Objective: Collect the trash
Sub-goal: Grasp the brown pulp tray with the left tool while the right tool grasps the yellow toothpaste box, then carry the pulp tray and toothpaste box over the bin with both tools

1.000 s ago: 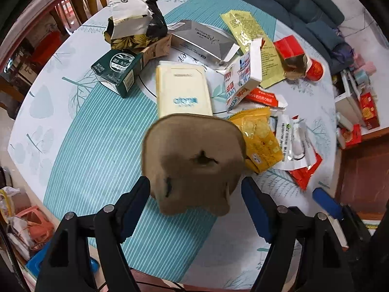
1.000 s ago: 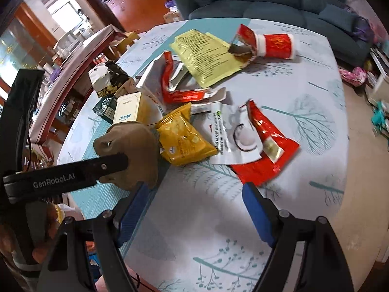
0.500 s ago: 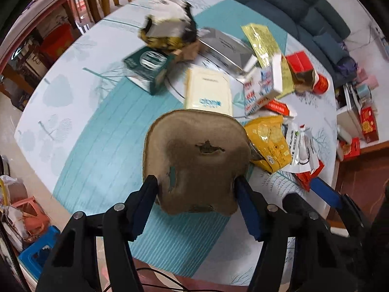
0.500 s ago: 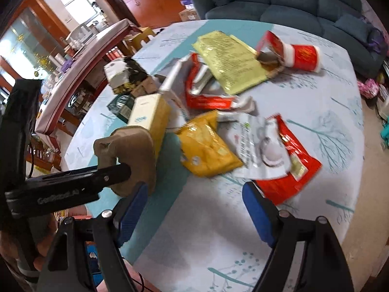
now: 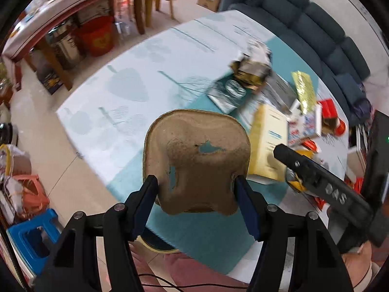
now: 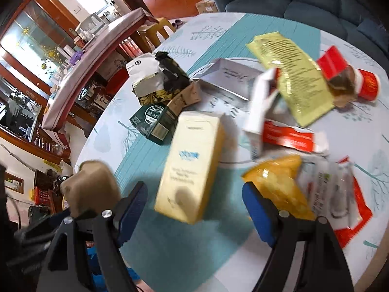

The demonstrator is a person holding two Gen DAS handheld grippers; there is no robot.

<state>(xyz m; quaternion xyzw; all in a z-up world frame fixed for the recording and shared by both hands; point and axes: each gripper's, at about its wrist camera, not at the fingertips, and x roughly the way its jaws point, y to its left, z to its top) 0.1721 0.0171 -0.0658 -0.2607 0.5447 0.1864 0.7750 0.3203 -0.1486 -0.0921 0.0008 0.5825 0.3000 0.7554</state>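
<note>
A brown moulded-pulp tray [image 5: 194, 160], torn with small holes, hangs above the near edge of the table [image 5: 136, 90]. My left gripper [image 5: 197, 194] is shut on it, with a blue pad pressed on each side of its lower end. The same tray [image 6: 90, 185] shows at the lower left of the right wrist view. My right gripper [image 6: 194, 202] stands open above the table with nothing held; a cream box [image 6: 192, 168] lies under its gap and a yellow snack bag [image 6: 277, 187] by its right finger. Its black finger [image 5: 316, 177] reaches into the left wrist view.
Trash covers the far half of the table: a green box [image 6: 152, 121], a crumpled black-and-white bag [image 6: 155, 77], a silver box [image 6: 231, 73], a yellow-green packet [image 6: 294, 73], red wrappers [image 6: 287, 136] and a red cup [image 6: 367, 85]. A blue stool [image 5: 31, 241] stands on the floor left; a sofa [image 5: 316, 19] lies beyond.
The left jaws closed onto the pulp tray and carried it up and left toward the table's edge. The right gripper, still open, slid left from the wrappers to over the cream box.
</note>
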